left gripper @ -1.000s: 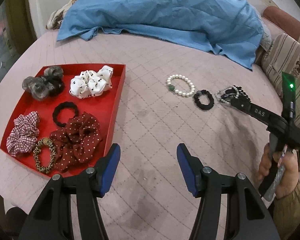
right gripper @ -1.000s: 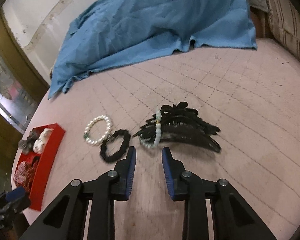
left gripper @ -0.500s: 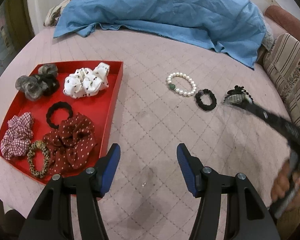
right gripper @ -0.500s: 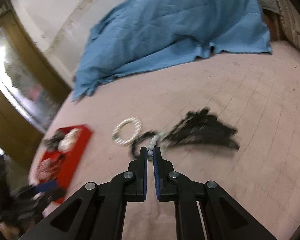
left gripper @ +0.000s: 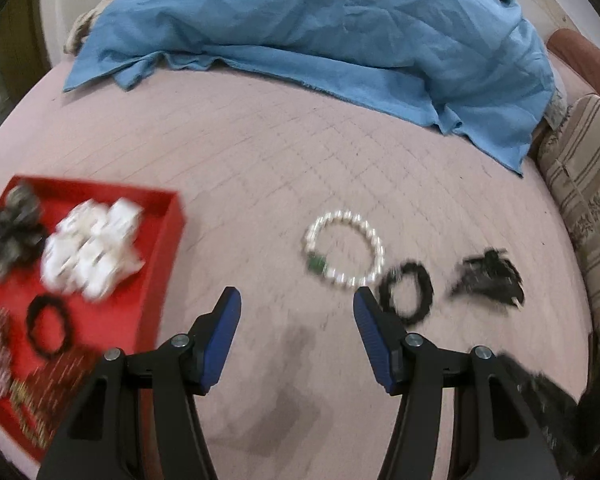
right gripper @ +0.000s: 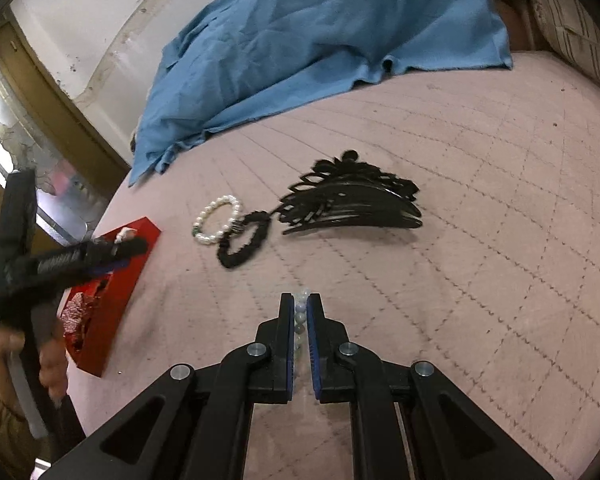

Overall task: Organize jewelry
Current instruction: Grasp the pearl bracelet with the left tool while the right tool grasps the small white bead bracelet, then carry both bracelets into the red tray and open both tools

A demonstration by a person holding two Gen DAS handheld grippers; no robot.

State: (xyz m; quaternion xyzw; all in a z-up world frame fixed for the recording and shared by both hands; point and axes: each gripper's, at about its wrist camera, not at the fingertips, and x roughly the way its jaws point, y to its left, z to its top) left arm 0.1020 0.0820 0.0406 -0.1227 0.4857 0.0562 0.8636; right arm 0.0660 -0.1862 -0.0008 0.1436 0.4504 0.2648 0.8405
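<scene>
My right gripper [right gripper: 300,304] is shut on a pale bead bracelet [right gripper: 300,312] and holds it above the pink quilted bed. A white pearl bracelet [left gripper: 344,250], a black hair tie [left gripper: 406,294] and a black claw clip [left gripper: 490,280] lie on the bed; they also show in the right wrist view as bracelet [right gripper: 216,224], tie [right gripper: 242,240] and clip [right gripper: 352,208]. My left gripper [left gripper: 296,320] is open and empty, just short of the pearl bracelet. A red tray [left gripper: 162,240] at the left holds several scrunchies.
A blue cloth [left gripper: 340,28] covers the far part of the bed. A striped cushion [left gripper: 588,200] lies at the right edge. The left gripper [right gripper: 112,252] crosses the red tray [right gripper: 116,300] in the right wrist view.
My right gripper closed on the pale bead bracelet by the claw clip and drew it back off the bed. My left gripper moved forward and right toward the pearl bracelet.
</scene>
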